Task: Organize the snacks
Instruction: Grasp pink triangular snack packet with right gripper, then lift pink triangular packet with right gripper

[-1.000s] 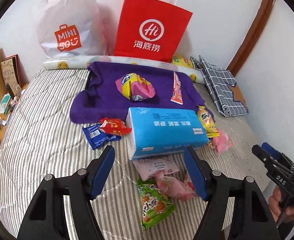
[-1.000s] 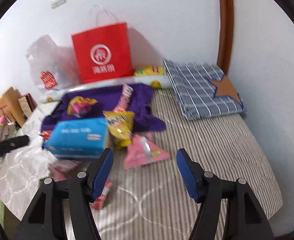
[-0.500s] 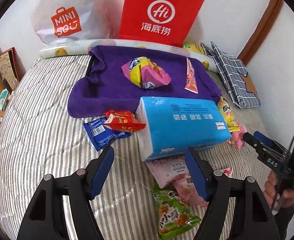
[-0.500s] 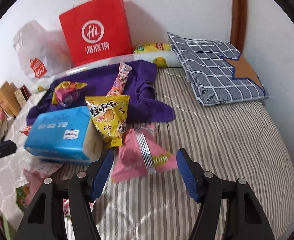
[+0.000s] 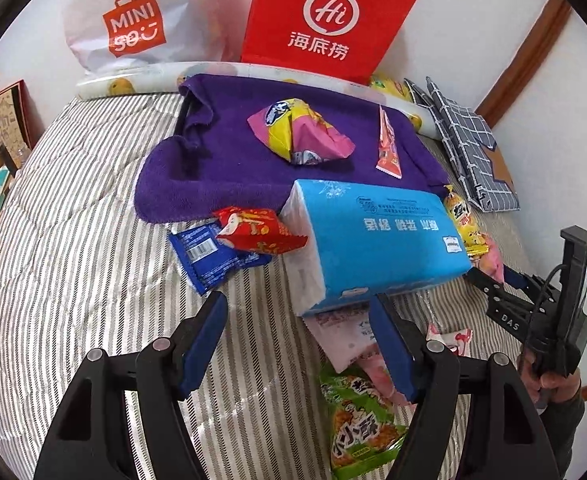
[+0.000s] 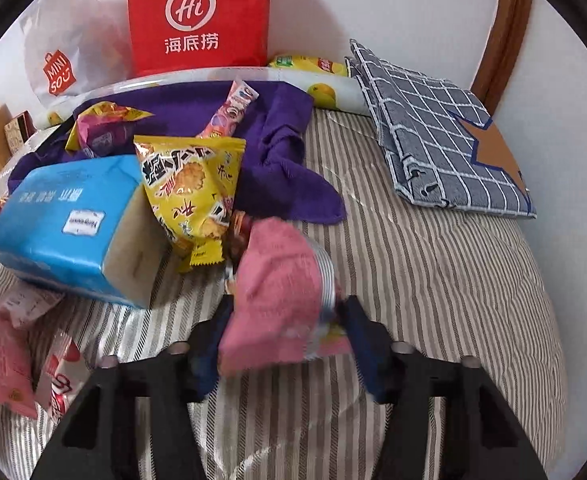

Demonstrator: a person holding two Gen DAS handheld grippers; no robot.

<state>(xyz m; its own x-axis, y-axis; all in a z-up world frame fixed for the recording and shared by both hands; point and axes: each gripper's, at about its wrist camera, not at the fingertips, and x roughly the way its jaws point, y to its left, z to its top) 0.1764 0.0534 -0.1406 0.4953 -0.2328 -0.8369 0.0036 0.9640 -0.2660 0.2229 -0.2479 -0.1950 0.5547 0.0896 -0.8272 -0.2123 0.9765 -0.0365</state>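
Observation:
Snack packets lie scattered on a striped bed around a blue tissue pack (image 5: 377, 236). My right gripper (image 6: 285, 320) is open, its fingers either side of a pink snack packet (image 6: 277, 296) lying beside a yellow snack bag (image 6: 193, 184). My left gripper (image 5: 301, 344) is open and empty, hovering over the bed in front of the tissue pack. Near it lie a red packet (image 5: 257, 232) on a blue packet (image 5: 209, 256), a green bag (image 5: 361, 424) and pale pink packets (image 5: 349, 332). A pink-yellow bag (image 5: 297, 132) and a thin stick packet (image 5: 387, 144) lie on a purple towel (image 5: 213, 160).
A red paper bag (image 5: 329, 20) and a white Miniso bag (image 5: 133, 28) stand against the back wall. A folded checked cloth (image 6: 445, 128) lies at the back right. The striped bed cover (image 6: 433, 280) extends right of the pile. The right gripper also shows in the left wrist view (image 5: 505, 292).
Both grippers moved forward and down toward the pile. The right gripper closed in on the pink packet, which now sits between its fingers. No object was lifted.

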